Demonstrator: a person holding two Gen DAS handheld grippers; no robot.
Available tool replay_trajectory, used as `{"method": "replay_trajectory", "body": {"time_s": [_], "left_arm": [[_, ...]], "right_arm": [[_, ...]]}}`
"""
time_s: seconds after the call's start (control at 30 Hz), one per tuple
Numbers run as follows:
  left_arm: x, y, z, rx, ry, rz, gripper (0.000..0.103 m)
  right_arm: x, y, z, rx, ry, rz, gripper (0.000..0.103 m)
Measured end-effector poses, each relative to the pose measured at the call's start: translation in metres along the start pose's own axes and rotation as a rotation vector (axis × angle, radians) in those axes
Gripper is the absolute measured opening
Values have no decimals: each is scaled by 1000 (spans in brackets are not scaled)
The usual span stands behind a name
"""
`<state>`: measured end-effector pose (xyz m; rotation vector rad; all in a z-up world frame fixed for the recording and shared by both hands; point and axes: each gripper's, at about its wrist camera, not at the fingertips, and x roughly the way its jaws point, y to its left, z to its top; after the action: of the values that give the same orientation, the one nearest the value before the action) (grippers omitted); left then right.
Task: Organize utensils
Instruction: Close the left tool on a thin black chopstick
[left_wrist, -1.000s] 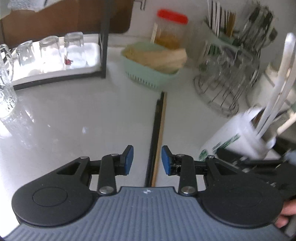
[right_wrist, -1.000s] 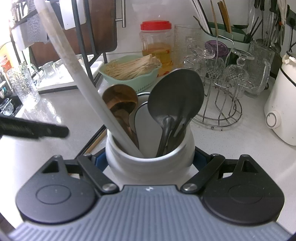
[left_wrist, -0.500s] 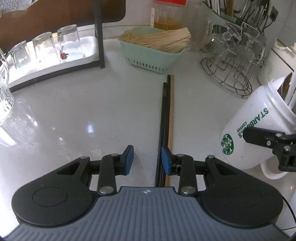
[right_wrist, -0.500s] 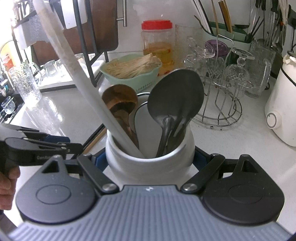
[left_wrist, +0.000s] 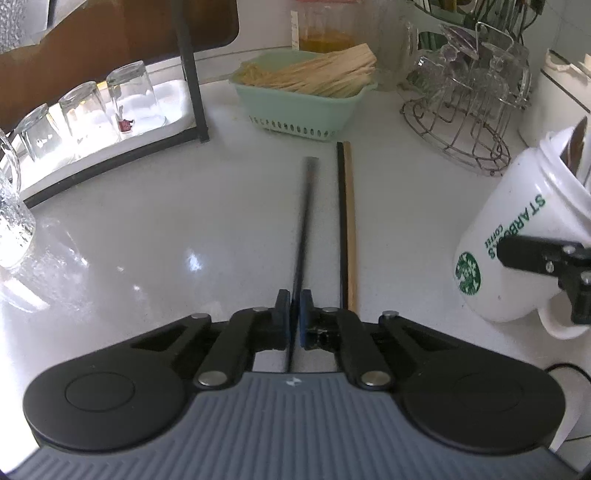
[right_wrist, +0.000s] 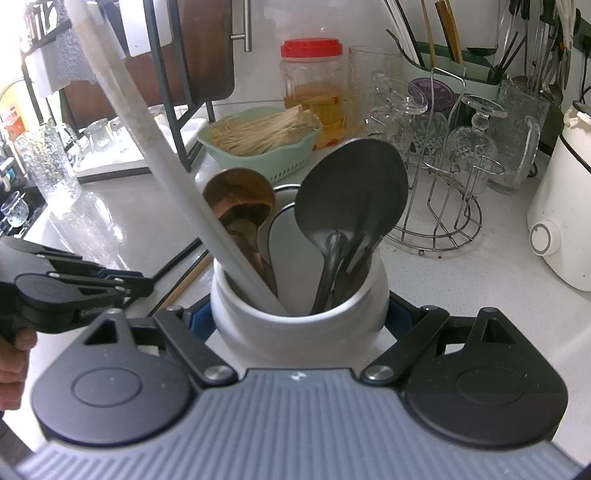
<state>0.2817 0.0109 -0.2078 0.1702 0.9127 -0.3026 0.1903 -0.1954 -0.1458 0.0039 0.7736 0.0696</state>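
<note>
Chopstick (left_wrist: 304, 221), black, is clamped in the left gripper (left_wrist: 294, 319); jaws have just been closing and the pads now pinch its near end. It looks lifted off the counter (left_wrist: 184, 221), slightly blurred, so prob. mid-pickup. Long axis runs straight away from the gripper, far tip toward the green basket (left_wrist: 306, 107), roughly parallel w/ the two sticks left lying: another black one (left_wrist: 342, 229) and a wooden one (left_wrist: 351, 229), side by side, touching or nearly so, just right of the held one.

Right gripper (right_wrist: 299, 317) is clamped on the white mug (right_wrist: 299, 325), a pad on each side of the body. In the left view the mug is tilted, mouth away from the chopsticks. Holding it likely steadies it as the drop target. Mug already holds a wooden spoon (right_wrist: 240, 199), a dark metal spoon (right_wrist: 351, 192) and a long white handle (right_wrist: 147, 129), all standing bowl-up or leaning left.

Gripping at the end means a long lever; the stick could swing or slip during the carry.
</note>
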Motion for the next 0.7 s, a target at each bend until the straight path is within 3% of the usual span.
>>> {"method": "replay_trajectory", "body": {"time_s": [0.47,0.57,0.7], "left_arm": [[-30,18,-34,-136,104,-28,6],[-32,23,-33,-189,113,-51,7],[-31,27,-23,-180,80,-59,7]], "right_arm": [[-3,5,-2,7,11,-5,91],[-5,8,-4,2,13,1,91],[-5,9,-5,4,5,1,91]]}}
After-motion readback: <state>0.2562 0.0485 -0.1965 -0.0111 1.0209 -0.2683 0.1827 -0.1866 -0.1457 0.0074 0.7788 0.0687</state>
